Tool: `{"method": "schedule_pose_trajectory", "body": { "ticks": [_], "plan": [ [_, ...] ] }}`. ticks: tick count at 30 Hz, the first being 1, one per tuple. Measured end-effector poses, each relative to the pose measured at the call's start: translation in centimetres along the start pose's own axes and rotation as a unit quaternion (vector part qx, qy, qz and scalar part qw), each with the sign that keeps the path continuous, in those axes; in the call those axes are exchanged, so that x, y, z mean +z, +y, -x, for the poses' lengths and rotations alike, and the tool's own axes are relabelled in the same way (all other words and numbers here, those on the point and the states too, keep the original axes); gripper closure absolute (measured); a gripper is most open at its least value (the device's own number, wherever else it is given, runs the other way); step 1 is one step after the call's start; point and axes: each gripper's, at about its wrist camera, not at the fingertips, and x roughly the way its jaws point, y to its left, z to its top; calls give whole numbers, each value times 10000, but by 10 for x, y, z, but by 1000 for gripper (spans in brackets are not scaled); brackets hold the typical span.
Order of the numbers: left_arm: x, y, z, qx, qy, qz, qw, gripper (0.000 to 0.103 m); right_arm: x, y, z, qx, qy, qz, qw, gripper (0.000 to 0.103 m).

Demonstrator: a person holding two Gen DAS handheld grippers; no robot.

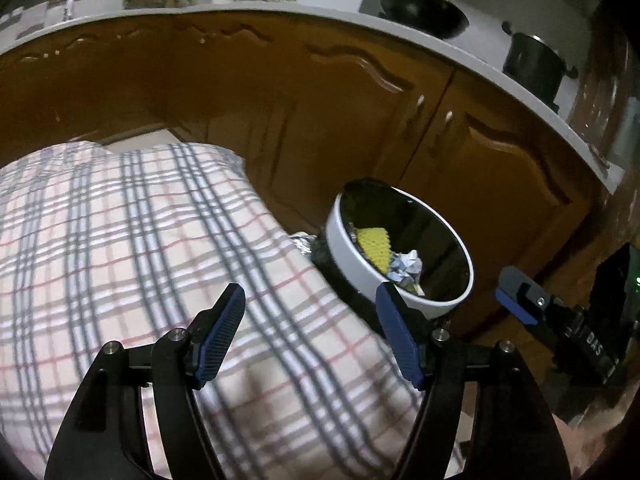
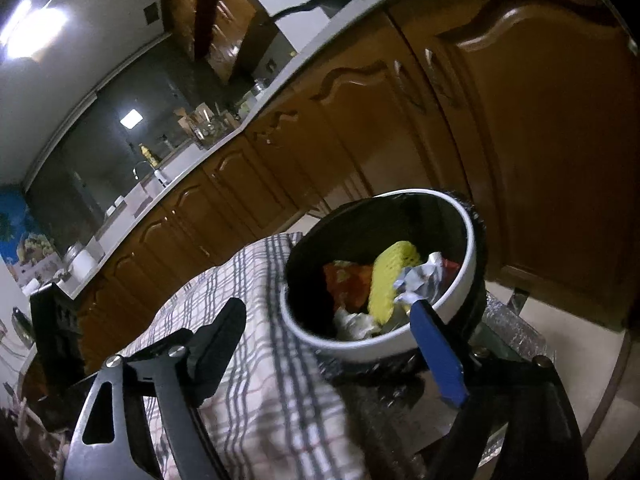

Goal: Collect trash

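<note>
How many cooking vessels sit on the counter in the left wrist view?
2: a black wok at the top, and a dark lidded pot to its right near the counter's edge. Others may be hidden in the blurred clutter at far left.

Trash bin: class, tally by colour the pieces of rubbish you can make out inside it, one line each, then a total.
Inside the trash bin:
Yellow netted piece: 1
Red-orange wrapper: 1
Crumpled silver foil: 1
Pale crumpled piece: 1
Total: 4 made out; more may lie hidden beneath.
</note>
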Motion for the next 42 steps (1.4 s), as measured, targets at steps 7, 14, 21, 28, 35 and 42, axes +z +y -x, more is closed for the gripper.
{"method": "schedule_pose_trajectory", "body": {
  "ticks": [7,14,21,28,35,42],
  "plan": [
    [-19,18,44,289,-404,66,9987,19,-18,43,24,-176,-337,622,9973,5],
    [-26,24,105,655,-1319,-122,9890,5,-22,99,79,-560,-1667,1641,9707,0],
    [-51,23,154,1165,-2086,-386,9703,0,-41,136,93,-576,-2004,2272,9513,0],
    [-80,37,156,1413,-2054,-365,9677,0,-82,138,77,-622,-1697,2375,9544,0],
    [-104,42,152,1738,-1937,-463,9644,0,-101,140,72,-568,-1433,2420,9580,0],
    [-111,42,153,1943,-1865,-471,9619,0,-108,138,68,-500,-1237,2292,9642,0]
  ]
}}
